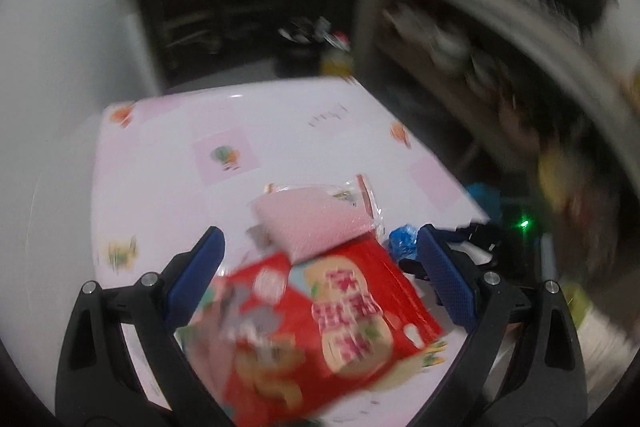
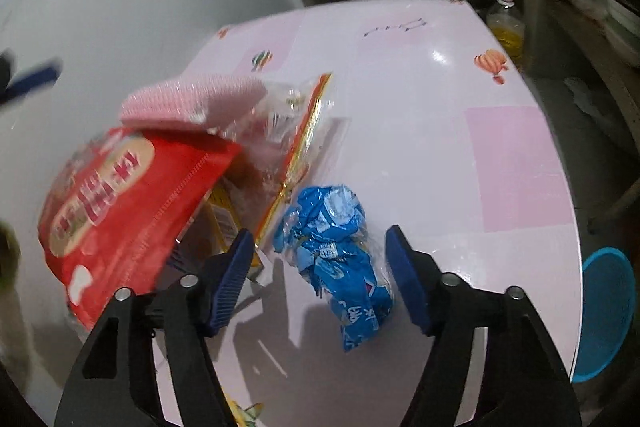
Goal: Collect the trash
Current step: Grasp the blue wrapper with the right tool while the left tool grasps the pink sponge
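A red snack bag (image 1: 332, 323) lies on the pink table (image 1: 180, 131), between the fingers of my open left gripper (image 1: 320, 259). A pink package in clear wrap (image 1: 312, 223) lies just beyond it. In the right wrist view the red bag (image 2: 120, 207) and pink package (image 2: 192, 99) sit at the left. A crumpled blue wrapper (image 2: 336, 251) lies between the fingers of my open right gripper (image 2: 320, 251). The blue wrapper also shows in the left wrist view (image 1: 402, 241).
A clear wrapper with a gold edge (image 2: 296, 139) lies beside the pink package. A blue stool (image 2: 608, 307) stands off the table's right edge. An oil bottle (image 2: 506, 27) and dark shelves (image 1: 240, 23) stand beyond the far edge.
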`<state>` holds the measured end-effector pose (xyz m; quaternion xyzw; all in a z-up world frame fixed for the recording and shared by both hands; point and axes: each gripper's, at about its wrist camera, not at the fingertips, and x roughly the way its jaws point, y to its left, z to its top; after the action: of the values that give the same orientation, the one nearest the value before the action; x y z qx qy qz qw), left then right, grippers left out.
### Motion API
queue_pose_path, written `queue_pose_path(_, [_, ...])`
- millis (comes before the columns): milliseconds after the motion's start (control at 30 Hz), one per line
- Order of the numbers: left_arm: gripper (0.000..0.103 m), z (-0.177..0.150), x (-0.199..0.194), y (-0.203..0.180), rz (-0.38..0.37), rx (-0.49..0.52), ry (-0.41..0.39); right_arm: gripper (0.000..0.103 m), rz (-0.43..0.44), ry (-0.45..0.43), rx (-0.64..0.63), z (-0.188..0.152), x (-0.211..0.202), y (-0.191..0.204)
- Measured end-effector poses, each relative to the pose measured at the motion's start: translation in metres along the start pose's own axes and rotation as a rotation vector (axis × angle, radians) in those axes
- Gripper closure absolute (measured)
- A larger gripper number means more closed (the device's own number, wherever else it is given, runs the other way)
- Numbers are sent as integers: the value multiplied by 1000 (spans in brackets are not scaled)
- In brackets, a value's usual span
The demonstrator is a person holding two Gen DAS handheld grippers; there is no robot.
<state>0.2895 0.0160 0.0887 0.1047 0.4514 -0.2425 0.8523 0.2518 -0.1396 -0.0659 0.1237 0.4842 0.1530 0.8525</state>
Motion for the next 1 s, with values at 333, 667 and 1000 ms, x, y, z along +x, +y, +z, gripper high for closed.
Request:
queue_pose_path(333, [10,3,85,-63,195,542,153,61,61,15,30,-8,7,-26])
queue_pose_path(667, [39,0,125,-68,220,603,318,65,80,7,12,-5,11,-28])
queue_pose_path(1000, [69,10,119,-54,220,568,305,74,60,-19,2,-6,8,-25])
